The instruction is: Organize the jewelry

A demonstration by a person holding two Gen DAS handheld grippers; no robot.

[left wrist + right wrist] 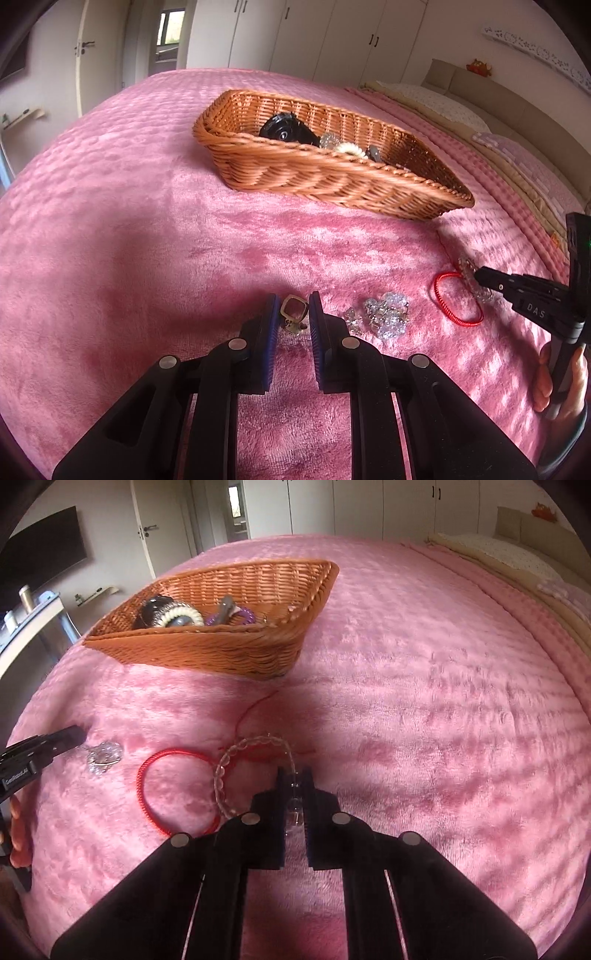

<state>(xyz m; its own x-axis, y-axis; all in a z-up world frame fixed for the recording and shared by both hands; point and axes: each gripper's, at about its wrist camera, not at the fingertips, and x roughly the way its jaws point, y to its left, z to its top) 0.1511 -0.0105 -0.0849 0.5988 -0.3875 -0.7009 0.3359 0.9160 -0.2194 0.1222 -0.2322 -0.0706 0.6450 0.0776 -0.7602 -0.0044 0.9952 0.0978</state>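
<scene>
A wicker basket (332, 177) sits on the pink bedspread and holds several hair and jewelry pieces; it also shows in the right wrist view (207, 650). My left gripper (294, 304) is open, its blue pads either side of a gold square earring (293, 312) lying on the blanket. A crystal cluster (386, 317) lies just right of it, seen too in the right wrist view (103, 757). My right gripper (294, 775) is shut on a clear bead bracelet (236, 760) that overlaps a red cord bracelet (159, 790); both also show in the left wrist view, the right gripper (480, 277) at the red cord (456, 299).
Pillows (436, 99) and a headboard (517, 107) run along the bed's right side. Wardrobe doors (332, 33) stand behind the bed. A desk (29, 624) with bottles stands at left in the right wrist view.
</scene>
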